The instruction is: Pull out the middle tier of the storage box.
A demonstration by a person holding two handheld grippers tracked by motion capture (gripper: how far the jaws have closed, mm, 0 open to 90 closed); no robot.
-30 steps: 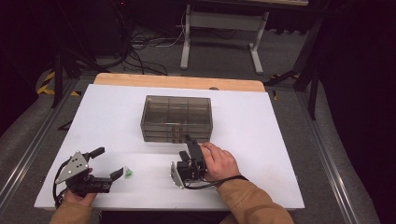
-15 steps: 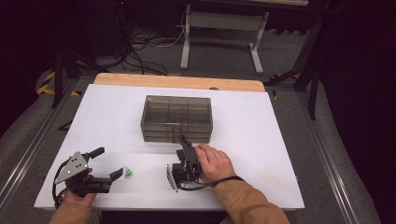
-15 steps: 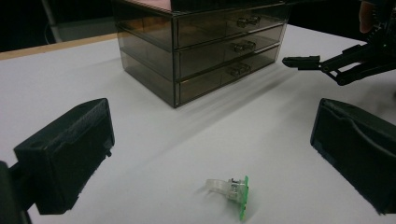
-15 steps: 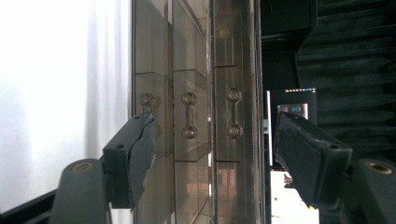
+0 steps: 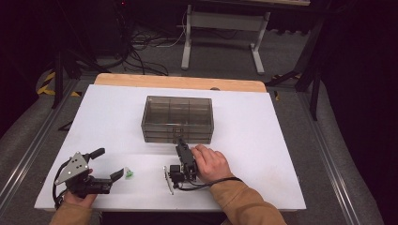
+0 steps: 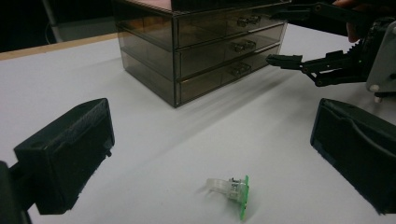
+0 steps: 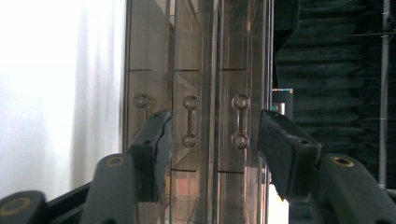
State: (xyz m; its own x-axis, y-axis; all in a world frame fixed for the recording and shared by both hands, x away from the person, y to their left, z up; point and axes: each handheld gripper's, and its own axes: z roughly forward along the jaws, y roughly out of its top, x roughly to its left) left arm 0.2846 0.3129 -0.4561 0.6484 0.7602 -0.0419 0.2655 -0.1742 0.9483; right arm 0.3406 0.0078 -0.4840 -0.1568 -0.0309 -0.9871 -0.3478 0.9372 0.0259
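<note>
The right tongs (image 5: 180, 140) sit rolled on their side right at the front of the drawer box (image 5: 177, 117), and their jaws have just been closing. In the right gripper view they bracket two of the little drawer handles (image 7: 190, 128), the pads not pressing on anything: half-spread, gripping nothing. All three drawers look shut, so no drawer is pulled yet. Over at the left tongs (image 6: 210, 154), the jaws stand wide apart, empty, with the small clear-and-green part (image 6: 232, 192) lying on the worktop (image 5: 263, 154) just ahead of them, between the two jaws but untouched. So it reads as early going: handle lined up, pinch and pull to come, then the part needs picking up, probably for a drawer.
</note>
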